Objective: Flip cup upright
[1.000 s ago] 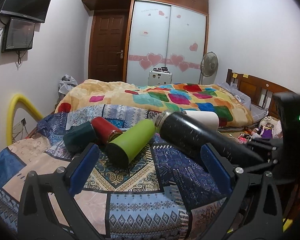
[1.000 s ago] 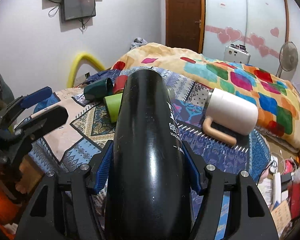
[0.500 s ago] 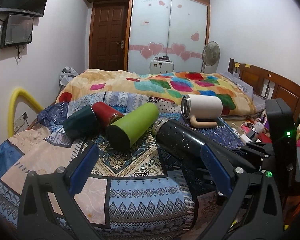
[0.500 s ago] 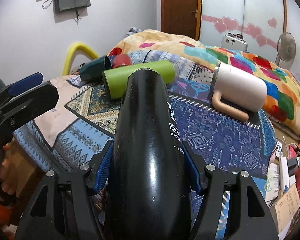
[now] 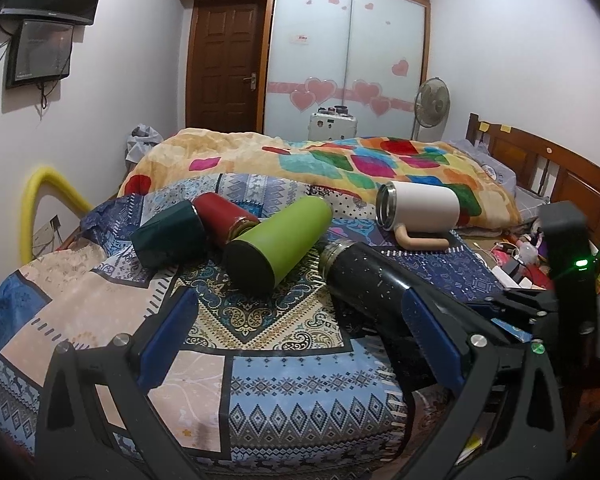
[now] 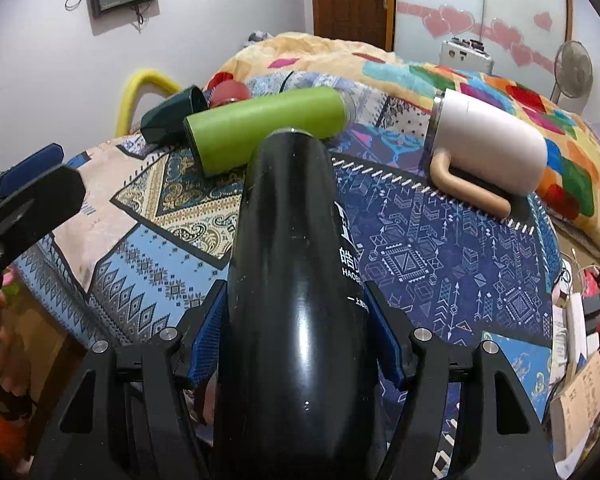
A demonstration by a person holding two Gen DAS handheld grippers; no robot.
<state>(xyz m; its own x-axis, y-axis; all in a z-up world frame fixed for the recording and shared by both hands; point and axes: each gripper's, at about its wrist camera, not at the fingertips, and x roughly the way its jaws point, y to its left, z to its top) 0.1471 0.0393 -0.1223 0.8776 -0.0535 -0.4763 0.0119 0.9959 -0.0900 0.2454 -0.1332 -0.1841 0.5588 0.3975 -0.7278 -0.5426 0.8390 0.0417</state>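
The black cup [image 6: 296, 280] is being gripped around its body by the right claw [image 6: 296, 332], both blue pads [image 6: 206, 340] being pressed against its sides, and it is being held low over the near part of the patterned quilt [image 5: 292, 364] on the bed, its open mouth pointing away toward the other cups. So the pick-up is judged done, while the flip itself is not: the cup is lying close to horizontal, only slightly raised at the mouth (whether its underside is touching the quilt cannot be told from either view). What is left, by the look of it, is the tilting onto its base and the setting down. The cup itself is being shown as a tall, glossy black flask with pale speckles, a metal rim at the neck and white lettering down one side. The left claw [image 5: 300, 344] is being held spread wide and empty, just beside the black cup. Four more cups are lying on their sides farther back: dark green [image 5: 168, 234], red [image 5: 224, 216], lime green [image 5: 278, 238] and a white mug with a tan handle [image 5: 420, 208].
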